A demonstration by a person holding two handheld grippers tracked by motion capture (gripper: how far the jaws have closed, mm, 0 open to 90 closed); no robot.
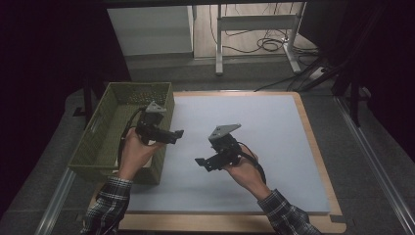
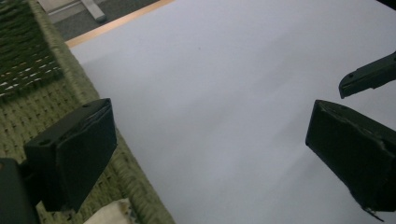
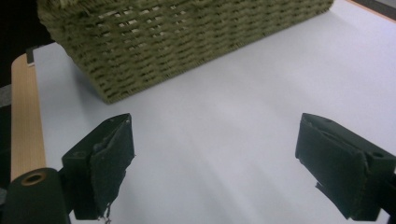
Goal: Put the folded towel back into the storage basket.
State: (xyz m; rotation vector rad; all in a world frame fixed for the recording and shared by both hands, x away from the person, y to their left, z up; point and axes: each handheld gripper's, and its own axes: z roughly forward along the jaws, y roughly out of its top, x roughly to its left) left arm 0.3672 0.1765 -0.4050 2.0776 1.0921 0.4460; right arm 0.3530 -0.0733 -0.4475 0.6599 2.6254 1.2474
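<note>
A green woven basket point(image 1: 110, 129) stands on the left side of a pale blue mat point(image 1: 254, 132). My left gripper point(image 1: 178, 135) hovers over the basket's right wall and points right across the mat. In the left gripper view its jaws point(image 2: 212, 154) stand wide open with nothing between them, the basket point(image 2: 28, 93) to their left. My right gripper point(image 1: 200, 163) hangs over the mat's middle and points left toward the basket. Its jaws point(image 3: 219, 163) are open and empty, with the basket's side point(image 3: 177, 42) ahead. The right gripper's jaw tip point(image 2: 369, 74) shows at the edge of the left gripper view.
The mat lies on a wooden board point(image 1: 318, 147) whose edge point(image 3: 25, 121) runs beside the basket. A pale cloth-like scrap point(image 2: 112, 212) lies in the basket under the left gripper. Table legs point(image 1: 219, 44) and cables point(image 1: 269, 44) are on the floor behind.
</note>
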